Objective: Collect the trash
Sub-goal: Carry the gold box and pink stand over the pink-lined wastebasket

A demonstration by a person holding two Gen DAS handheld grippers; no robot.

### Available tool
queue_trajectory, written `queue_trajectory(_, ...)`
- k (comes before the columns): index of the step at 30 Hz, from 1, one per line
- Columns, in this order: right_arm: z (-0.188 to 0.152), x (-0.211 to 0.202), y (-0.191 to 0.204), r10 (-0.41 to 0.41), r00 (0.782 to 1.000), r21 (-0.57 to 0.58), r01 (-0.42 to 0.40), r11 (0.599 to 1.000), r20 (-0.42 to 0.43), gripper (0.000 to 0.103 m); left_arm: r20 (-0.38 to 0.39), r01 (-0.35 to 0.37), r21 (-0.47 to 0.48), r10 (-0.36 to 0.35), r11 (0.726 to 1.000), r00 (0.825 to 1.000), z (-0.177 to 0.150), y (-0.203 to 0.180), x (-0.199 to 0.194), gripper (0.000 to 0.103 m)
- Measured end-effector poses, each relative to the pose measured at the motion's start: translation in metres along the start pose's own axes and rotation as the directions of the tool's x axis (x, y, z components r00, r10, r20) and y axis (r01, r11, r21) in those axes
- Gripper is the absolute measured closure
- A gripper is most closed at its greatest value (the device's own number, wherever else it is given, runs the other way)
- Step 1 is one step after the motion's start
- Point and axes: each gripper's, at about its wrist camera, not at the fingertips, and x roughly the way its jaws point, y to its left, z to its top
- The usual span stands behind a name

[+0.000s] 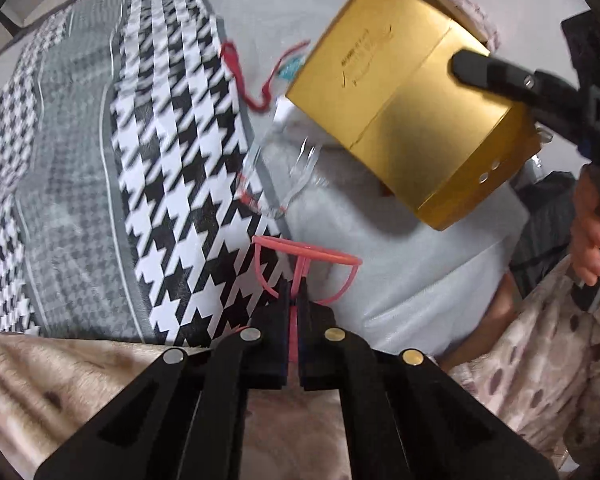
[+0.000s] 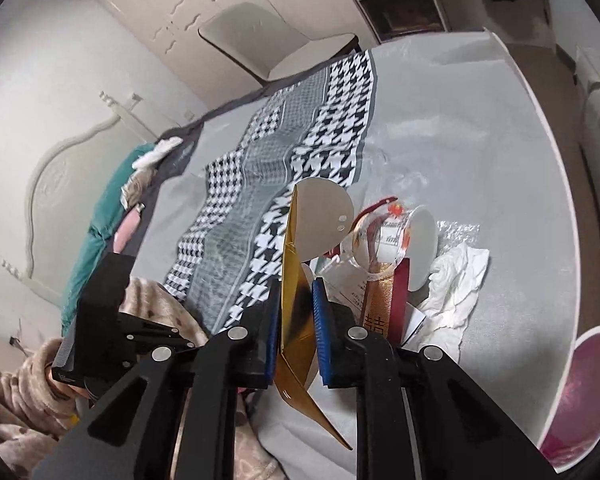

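The left tool (image 1: pixel 297 292) is clamped on the thin stem of a pink plastic wire frame (image 1: pixel 306 264), whose ring sits just beyond the fingertips at twelve o'clock in the left wrist view. The right tool (image 2: pixel 296 300) is clamped on the folded wall of a flattened gold cardboard box (image 2: pixel 294 280); in the left wrist view the same gold box (image 1: pixel 412 100) hangs in the air at about one o'clock, with one black finger (image 1: pixel 484 70) of the right tool lying across its face and a hand (image 1: pixel 592 232) on the tool's handle at three o'clock. Under the box lies a pale grey bed cover (image 2: pixel 480 140), and a black-and-white houndstooth cloth (image 2: pixel 300 152) stretches over it toward eleven o'clock. At one to two o'clock of the right tool, the rest of the trash lies close together on the cover: a clear plastic cup (image 2: pixel 396 236) tipped on its side, a red and gold ribbon (image 2: pixel 384 296) just beneath it, and a crumpled white tissue (image 2: pixel 456 284) beside them. A pink bin with a white rim (image 2: pixel 580 400) stands off the bed edge at four o'clock.
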Motion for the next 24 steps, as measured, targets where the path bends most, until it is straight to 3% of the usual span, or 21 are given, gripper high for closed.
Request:
queue_trajectory(8,0.014,-0.065,0.000,0.001,0.998,-0.004,0.000,1.000,0.061,0.089,0.130,0.033,0.063,-0.041,0.997,0.991,0.025,-0.024,-0.065,0.100)
queue_trajectory(15,0.011,-0.151,-0.024,-0.148,0.982,0.018,0.146,0.989,0.117,0.089,0.174,0.078,0.152,-0.104,0.985,0.979,0.043,-0.068,-0.076,0.100)
queue_trajectory(24,-0.041,-0.244,-0.091,-0.324,0.933,0.162,0.300,0.940,0.154,0.089,0.141,0.179,0.296,-0.229,0.938,0.963,0.067,-0.161,-0.053,0.100)
